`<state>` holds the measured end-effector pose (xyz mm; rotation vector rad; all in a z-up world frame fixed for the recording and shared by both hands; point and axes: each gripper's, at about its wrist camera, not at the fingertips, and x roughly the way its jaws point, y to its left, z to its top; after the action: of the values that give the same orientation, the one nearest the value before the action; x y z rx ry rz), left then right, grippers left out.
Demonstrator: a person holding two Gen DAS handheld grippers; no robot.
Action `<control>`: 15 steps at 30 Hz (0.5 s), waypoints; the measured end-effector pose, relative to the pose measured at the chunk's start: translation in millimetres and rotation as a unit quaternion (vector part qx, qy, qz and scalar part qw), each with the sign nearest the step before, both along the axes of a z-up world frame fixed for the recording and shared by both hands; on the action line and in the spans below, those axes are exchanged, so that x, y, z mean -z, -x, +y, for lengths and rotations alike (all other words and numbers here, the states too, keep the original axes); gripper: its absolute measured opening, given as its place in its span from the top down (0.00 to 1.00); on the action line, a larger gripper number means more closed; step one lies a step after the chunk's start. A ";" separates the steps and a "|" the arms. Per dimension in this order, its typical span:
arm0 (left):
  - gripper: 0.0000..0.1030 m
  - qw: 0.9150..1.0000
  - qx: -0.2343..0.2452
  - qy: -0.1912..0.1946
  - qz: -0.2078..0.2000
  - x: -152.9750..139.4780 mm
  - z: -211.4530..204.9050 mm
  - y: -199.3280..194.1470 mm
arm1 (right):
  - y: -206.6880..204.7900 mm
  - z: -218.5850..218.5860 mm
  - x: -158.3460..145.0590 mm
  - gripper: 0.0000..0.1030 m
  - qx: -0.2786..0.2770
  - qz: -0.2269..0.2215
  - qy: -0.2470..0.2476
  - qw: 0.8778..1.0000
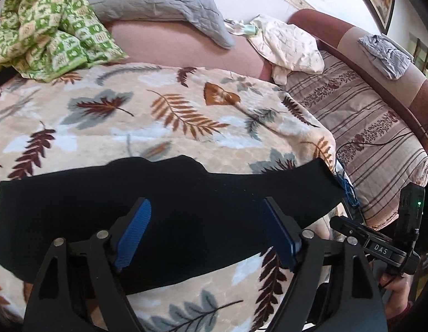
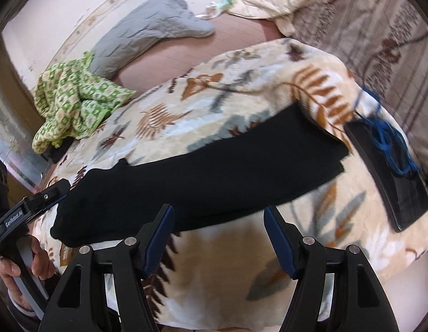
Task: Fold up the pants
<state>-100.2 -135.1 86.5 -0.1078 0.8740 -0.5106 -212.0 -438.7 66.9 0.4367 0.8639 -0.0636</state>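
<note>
Black pants (image 1: 164, 207) lie flat as a long folded strip on a leaf-print blanket (image 1: 147, 116). In the right wrist view the pants (image 2: 202, 171) run from lower left to upper right. My left gripper (image 1: 205, 207) is open and empty, its blue pads hovering over the pants' middle. My right gripper (image 2: 218, 215) is open and empty, just in front of the pants' near edge. The right gripper also shows at the right edge of the left wrist view (image 1: 379, 243), and the left gripper at the left edge of the right wrist view (image 2: 28, 207).
A green patterned cloth (image 1: 48, 25), a grey quilted pillow (image 1: 158, 0) and a cream cloth (image 1: 291, 47) lie at the back. A dark tablet (image 2: 388, 171) with blue yarn (image 2: 385, 138) lies near the pants' right end. A striped sheet (image 1: 366, 127) lies to the right.
</note>
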 end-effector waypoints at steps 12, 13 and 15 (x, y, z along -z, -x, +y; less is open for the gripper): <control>0.18 0.984 0.169 -0.026 0.039 11.5 -105.4 -37.0 | -0.6 -44.2 33.3 0.32 0.068 0.004 -0.040 0.997; 0.18 0.981 0.186 -0.032 0.035 11.9 -119.7 -40.3 | -1.0 -48.1 35.9 0.32 0.071 0.000 -0.047 0.996; 0.18 0.974 0.222 -0.044 0.028 15.3 -151.5 -48.6 | -2.2 -56.1 41.9 0.32 0.080 -0.011 -0.063 0.995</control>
<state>-51.6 -286.5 71.2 0.1589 0.9782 -0.8877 -209.8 -494.8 25.0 0.6242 0.8137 -0.1520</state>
